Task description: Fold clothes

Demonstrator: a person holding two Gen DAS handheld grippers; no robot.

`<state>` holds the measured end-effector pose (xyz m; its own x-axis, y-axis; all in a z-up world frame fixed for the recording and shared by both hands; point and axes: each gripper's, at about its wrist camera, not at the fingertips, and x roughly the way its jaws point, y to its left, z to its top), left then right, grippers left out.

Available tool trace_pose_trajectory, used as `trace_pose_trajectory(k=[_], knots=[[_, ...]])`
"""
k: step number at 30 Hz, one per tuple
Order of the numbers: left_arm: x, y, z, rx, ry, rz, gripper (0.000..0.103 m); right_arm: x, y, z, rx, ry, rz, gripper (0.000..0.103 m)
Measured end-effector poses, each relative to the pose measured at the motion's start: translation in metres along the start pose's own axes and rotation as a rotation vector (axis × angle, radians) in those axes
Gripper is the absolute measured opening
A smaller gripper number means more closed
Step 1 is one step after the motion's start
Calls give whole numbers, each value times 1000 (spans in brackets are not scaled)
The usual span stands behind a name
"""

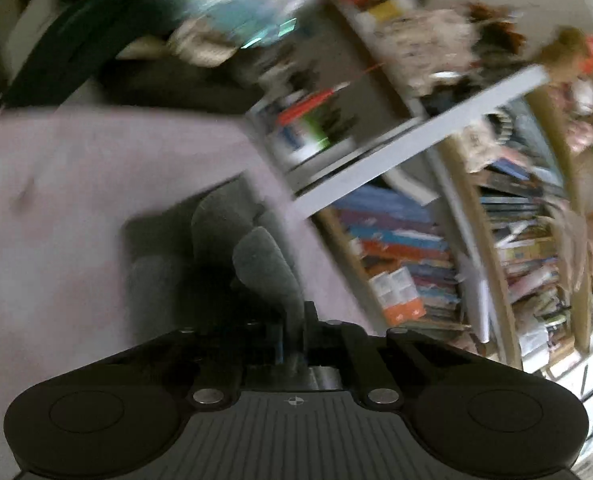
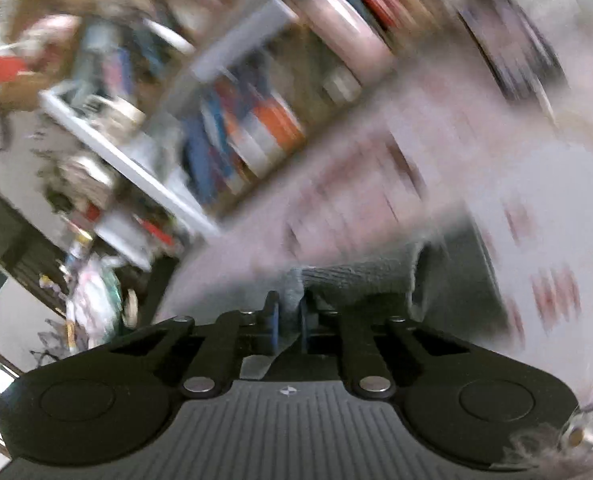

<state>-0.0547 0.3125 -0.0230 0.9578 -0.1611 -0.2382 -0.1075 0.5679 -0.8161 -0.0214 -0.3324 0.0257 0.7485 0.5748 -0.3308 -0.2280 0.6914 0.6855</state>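
Note:
Both views are blurred by motion and tilted. In the left wrist view a pale pink garment (image 1: 76,200) with a grey lining fills the left half and hangs up in the air. My left gripper (image 1: 292,320) is shut on a fold of it. In the right wrist view the same pale pink garment (image 2: 476,200), with small red marks on it, fills the right half. My right gripper (image 2: 288,316) is shut on its grey ribbed edge (image 2: 356,276), which bunches between the blue pads.
Behind the garment stand bookshelves full of books (image 1: 408,248) and a white shelf board (image 1: 416,140). The shelves also show in the right wrist view (image 2: 248,132). A dark chair (image 1: 72,44) stands at the upper left. Clutter (image 2: 92,292) lies at the lower left.

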Motion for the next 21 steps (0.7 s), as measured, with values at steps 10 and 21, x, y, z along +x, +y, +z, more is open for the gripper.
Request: trace_pose_trajectory(k=[10, 21], knots=[[-15, 30, -21, 38, 116, 81, 6, -12, -30, -21, -2, 67, -190, 8], [-7, 35, -21, 1, 87, 79, 9, -11, -37, -27, 24, 45, -180, 16]])
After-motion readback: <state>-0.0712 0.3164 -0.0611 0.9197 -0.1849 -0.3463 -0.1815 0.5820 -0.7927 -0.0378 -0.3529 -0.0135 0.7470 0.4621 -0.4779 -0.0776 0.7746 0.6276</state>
